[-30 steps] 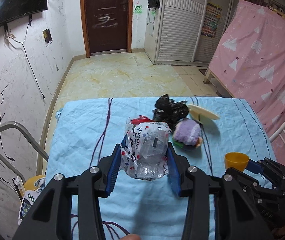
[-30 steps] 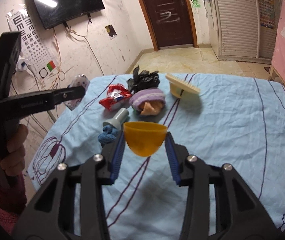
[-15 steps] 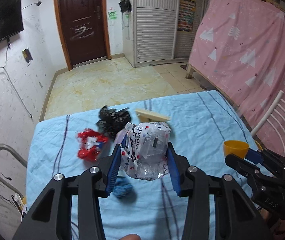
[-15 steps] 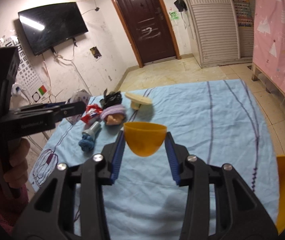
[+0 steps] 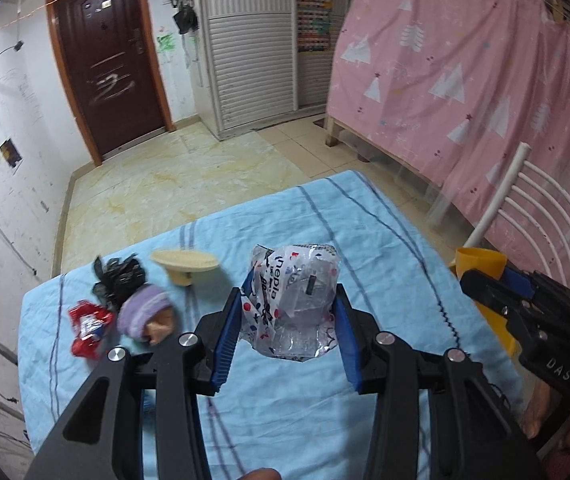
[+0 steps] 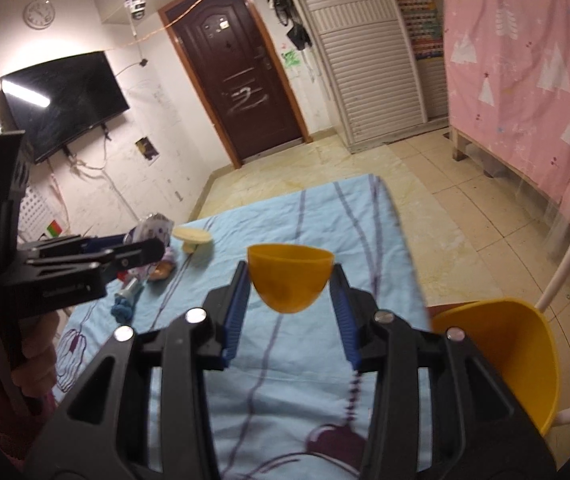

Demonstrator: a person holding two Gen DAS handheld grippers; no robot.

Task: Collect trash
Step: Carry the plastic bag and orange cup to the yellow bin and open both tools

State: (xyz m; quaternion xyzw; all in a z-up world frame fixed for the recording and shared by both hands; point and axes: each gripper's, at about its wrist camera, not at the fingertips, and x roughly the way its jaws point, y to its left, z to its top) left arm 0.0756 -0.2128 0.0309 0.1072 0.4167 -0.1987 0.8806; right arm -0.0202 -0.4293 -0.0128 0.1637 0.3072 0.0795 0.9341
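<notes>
My left gripper [image 5: 291, 312] is shut on a crumpled clear plastic bag [image 5: 293, 300] with red and blue print, held above the blue tablecloth [image 5: 365, 232]. My right gripper [image 6: 289, 286] is shut on a small orange cup [image 6: 289, 276], lifted over the cloth near its right edge. In the right wrist view the left gripper [image 6: 141, 250] with the bag shows at the left. A yellow bin [image 6: 513, 344] stands just past the table's right edge, beside the right gripper. On the cloth lie a red wrapper [image 5: 89, 326], a black bag [image 5: 119, 278], a purple bundle [image 5: 145, 314] and a cream lid [image 5: 184, 261].
A blue knotted rag [image 6: 123, 308] and a grey bottle [image 6: 133, 288] lie on the cloth's left part. A white chair frame [image 5: 525, 208] and a pink curtain [image 5: 465, 64] stand to the right. Tiled floor and a brown door [image 5: 109, 68] lie beyond the table.
Both grippers have swung to the right across the table with their loads. The litter pile has slid to the left of view and the yellow bin has come into the right wrist view.
</notes>
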